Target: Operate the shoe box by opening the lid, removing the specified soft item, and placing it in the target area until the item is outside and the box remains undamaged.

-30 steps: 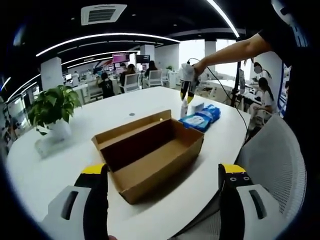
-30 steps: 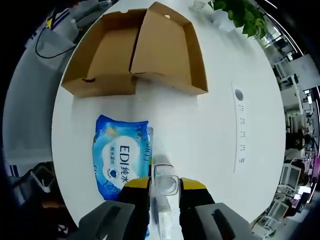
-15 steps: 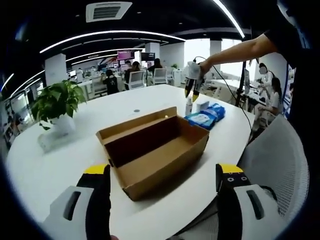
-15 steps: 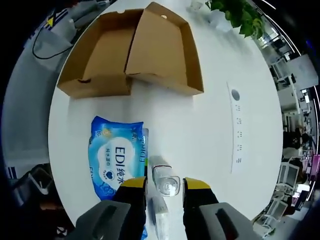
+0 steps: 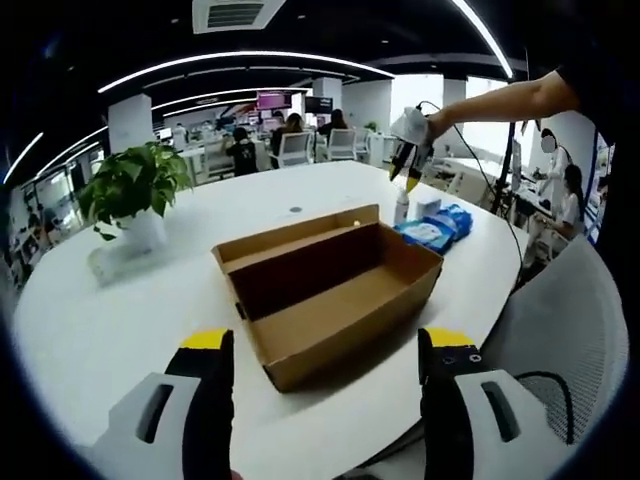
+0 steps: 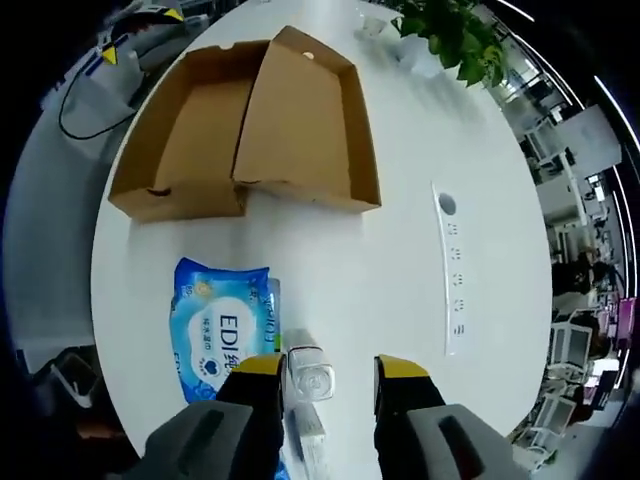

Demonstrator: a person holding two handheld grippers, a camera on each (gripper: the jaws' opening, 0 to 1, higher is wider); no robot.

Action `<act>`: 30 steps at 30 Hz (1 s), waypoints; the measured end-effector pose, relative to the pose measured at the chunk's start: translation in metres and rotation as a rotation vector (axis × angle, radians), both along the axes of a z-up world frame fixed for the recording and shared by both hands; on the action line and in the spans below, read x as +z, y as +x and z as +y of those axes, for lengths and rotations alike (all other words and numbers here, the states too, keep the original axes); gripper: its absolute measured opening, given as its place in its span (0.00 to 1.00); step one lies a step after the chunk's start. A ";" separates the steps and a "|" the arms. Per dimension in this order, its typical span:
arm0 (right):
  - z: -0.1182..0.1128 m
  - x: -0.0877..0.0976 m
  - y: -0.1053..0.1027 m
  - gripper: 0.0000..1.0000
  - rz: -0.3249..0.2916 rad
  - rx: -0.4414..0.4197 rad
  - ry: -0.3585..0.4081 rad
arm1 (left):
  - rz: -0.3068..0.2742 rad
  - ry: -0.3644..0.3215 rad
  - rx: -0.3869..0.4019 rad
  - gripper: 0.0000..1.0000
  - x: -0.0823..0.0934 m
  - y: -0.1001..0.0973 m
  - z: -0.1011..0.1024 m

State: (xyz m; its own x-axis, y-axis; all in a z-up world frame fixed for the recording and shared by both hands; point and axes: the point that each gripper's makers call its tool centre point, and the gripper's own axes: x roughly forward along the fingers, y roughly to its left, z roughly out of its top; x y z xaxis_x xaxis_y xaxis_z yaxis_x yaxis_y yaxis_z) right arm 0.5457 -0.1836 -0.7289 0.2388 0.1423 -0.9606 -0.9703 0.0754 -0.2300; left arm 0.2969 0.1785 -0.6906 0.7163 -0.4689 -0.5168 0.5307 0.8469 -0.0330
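Observation:
The brown cardboard shoe box (image 5: 330, 300) lies on the white table with its lid (image 6: 305, 125) folded back, and its inside looks bare. A blue wipes pack (image 6: 220, 325) lies flat near the table edge, also seen past the box (image 5: 432, 232). A clear bottle (image 6: 308, 378) stands upright beside the pack, under my right gripper (image 6: 330, 385), whose jaws are open and apart from it. A person's arm holds that right gripper (image 5: 410, 150) above the bottle (image 5: 402, 205). My left gripper (image 5: 325, 400) hovers open in front of the box, holding nothing.
A potted plant (image 5: 135, 190) stands at the table's far left. A white power strip (image 6: 452, 265) lies on the table beyond the box. A small white carton (image 5: 426, 206) stands by the bottle. A mesh chair (image 5: 560, 340) sits against the table edge.
My right gripper's jaws have spread and let go of the clear bottle, then lifted a little. The left gripper view has drifted, so the box sits slightly more to the right.

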 end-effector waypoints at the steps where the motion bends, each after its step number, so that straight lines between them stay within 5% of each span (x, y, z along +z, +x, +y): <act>1: 0.002 0.001 0.002 0.33 -0.004 -0.010 0.013 | 0.010 0.016 0.007 0.75 -0.003 0.001 0.002; 30: 0.055 0.002 0.028 0.33 -0.036 -0.411 0.355 | 0.103 -0.012 0.184 0.30 -0.038 0.035 0.034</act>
